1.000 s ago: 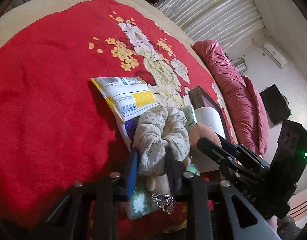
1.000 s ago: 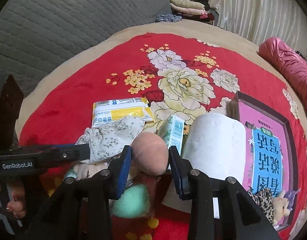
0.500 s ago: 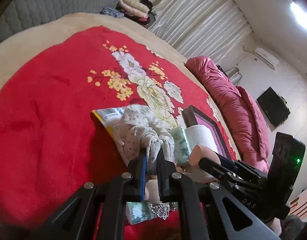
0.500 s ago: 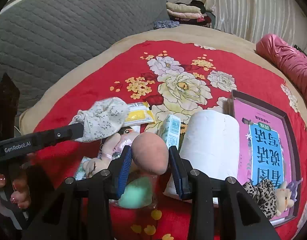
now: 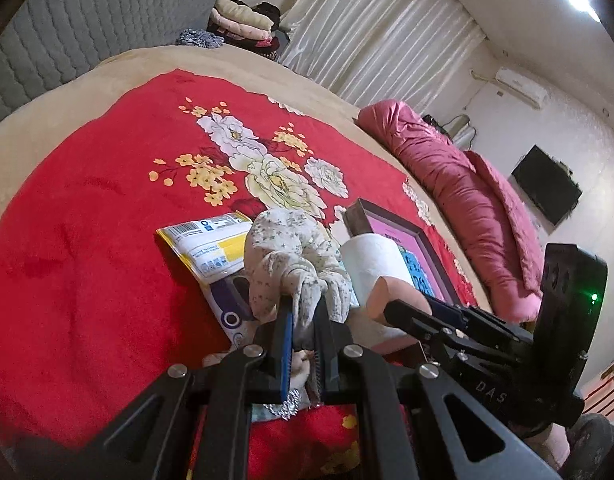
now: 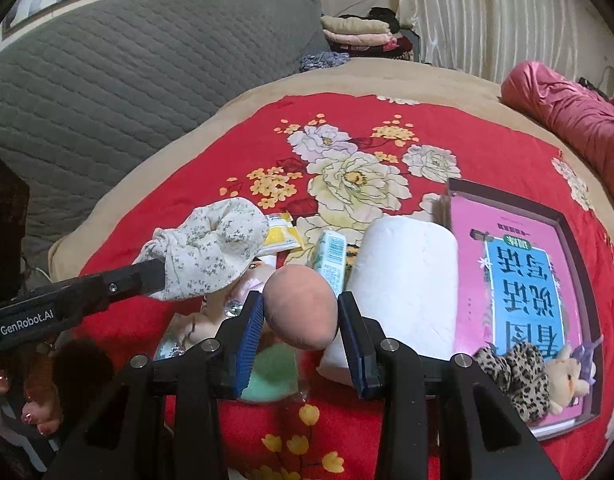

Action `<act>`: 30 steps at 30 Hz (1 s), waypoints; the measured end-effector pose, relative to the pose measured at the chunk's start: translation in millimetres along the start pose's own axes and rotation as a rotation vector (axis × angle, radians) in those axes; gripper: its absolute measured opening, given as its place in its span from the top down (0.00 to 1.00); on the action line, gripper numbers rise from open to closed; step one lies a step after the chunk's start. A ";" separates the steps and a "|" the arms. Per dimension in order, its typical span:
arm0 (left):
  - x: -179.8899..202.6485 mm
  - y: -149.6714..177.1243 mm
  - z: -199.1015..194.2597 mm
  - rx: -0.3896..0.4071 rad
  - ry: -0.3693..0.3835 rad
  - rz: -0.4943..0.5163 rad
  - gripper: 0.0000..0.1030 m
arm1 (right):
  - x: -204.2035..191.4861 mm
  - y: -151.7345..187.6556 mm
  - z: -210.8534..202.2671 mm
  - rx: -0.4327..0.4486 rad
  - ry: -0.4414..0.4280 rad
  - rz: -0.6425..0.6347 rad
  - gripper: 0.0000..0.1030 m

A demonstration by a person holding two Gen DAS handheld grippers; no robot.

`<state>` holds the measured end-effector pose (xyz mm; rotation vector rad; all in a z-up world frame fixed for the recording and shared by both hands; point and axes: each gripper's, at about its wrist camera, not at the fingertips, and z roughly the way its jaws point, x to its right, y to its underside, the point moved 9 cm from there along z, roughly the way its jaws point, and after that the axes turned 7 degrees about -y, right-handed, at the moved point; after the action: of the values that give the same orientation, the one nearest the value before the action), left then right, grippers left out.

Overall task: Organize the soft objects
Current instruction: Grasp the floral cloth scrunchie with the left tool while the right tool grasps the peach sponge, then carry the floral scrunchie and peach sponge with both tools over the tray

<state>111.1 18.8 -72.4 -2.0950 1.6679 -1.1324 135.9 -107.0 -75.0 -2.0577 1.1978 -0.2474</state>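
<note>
- Red plush blanket with a pale floral print (image 6: 487,152) covers the bed and fills the middle of both views; the clutter lies at lower centre.
- Left gripper (image 5: 303,320) is clenched on a cream, small-flowered fabric scrunchie (image 5: 291,256), pinching a fold so the ring stands above the blanket at centre frame. In the right wrist view the scrunchie (image 6: 211,252) hangs off that gripper's tip at centre left.
- Right gripper (image 6: 301,316) is grasping a pinkish-brown egg-shaped sponge (image 6: 301,306) between its blue pads, at lower centre; a mint-green sponge (image 6: 271,372) lies below it.
- Yellow-and-white plastic packet (image 5: 211,244) lies flat just left of the scrunchie.
- White toilet paper roll (image 6: 407,284) sits right of the egg-shaped sponge, a small green-and-white tissue pack (image 6: 331,256) between them.
- Dark-framed tray holding a pink book (image 6: 523,280) lies at right, touching the roll, with a leopard-print soft toy (image 6: 519,372) at its lower edge.
</note>
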 end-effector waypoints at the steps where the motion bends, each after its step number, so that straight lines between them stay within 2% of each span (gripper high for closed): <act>1: 3.2 0.8 -0.9 -0.001 -0.010 0.012 0.91 | 1.6 1.1 -3.0 0.004 -0.001 0.004 0.62; 6: 22.3 3.4 -5.1 -0.005 -0.010 0.053 0.91 | 12.4 3.0 -19.3 0.041 0.012 0.030 0.62; 10: 43.4 6.3 -9.2 -0.004 0.005 0.091 0.91 | 27.8 1.3 -37.9 0.103 0.043 0.062 0.62; 13: 59.5 8.8 -10.7 -0.009 0.020 0.117 0.91 | 49.4 2.2 -55.7 0.155 0.091 0.112 0.62; 21: 108.6 15.2 -8.3 -0.027 0.069 0.182 0.91 | 91.6 12.0 -90.4 0.223 0.198 0.161 0.62; 26: 152.2 24.6 2.2 -0.054 0.100 0.242 0.91 | 120.7 21.7 -109.6 0.267 0.251 0.235 0.62; 30: 184.1 31.3 11.8 -0.064 0.097 0.306 0.91 | 144.8 33.2 -126.9 0.297 0.298 0.295 0.62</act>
<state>106.0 -161.3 -21.9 -1.7614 2.0092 -1.1094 130.0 -297.9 -33.7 -1.6028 1.5235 -0.5677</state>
